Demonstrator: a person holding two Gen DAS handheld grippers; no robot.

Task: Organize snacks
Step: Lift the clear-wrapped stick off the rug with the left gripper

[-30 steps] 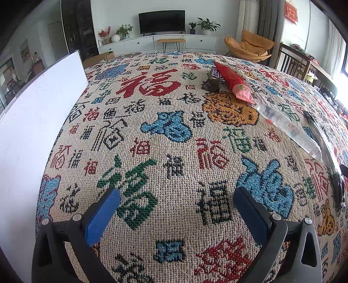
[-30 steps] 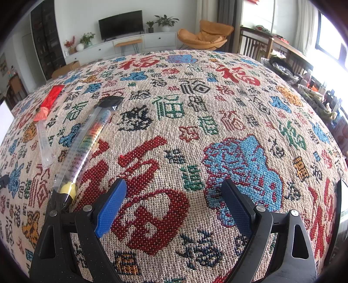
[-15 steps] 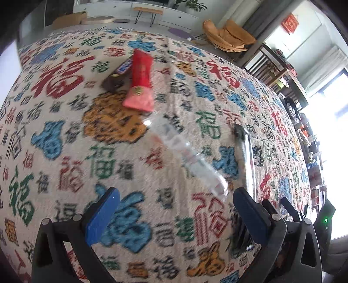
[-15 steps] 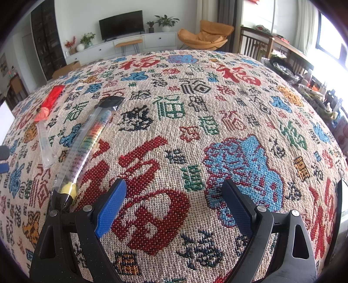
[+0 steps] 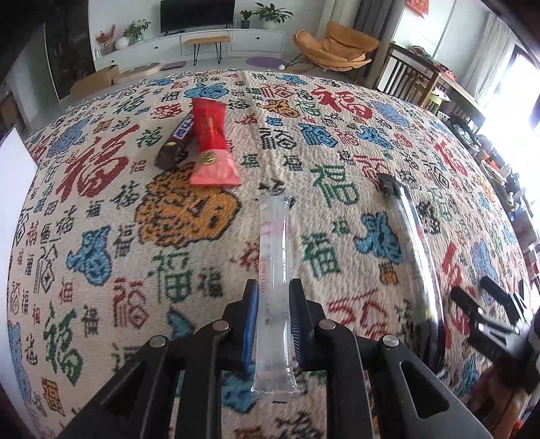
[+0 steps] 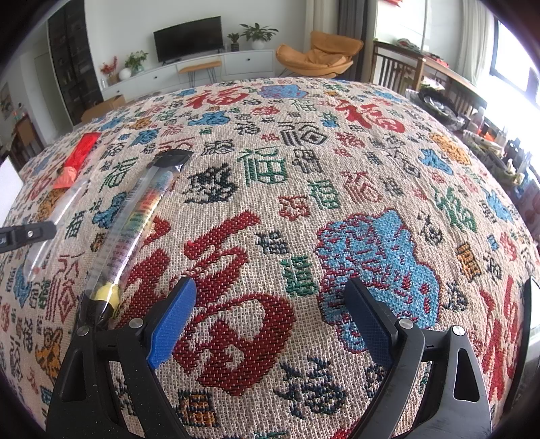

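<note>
A bright living room seen across a bench covered by a woven cloth patterned with red, blue, green, black and orange Chinese characters. Against the far white wall stands a long, low white cabinet carrying a dark flat television, potted green plants and a white vase of red flowers. A small wooden stool sits in front of it. To the right is an orange lounge chair, then grey curtains, dark wooden chairs and a wooden side table. Strong daylight pours through windows on the right. A tall dark shelf unit stands at the left.
</note>
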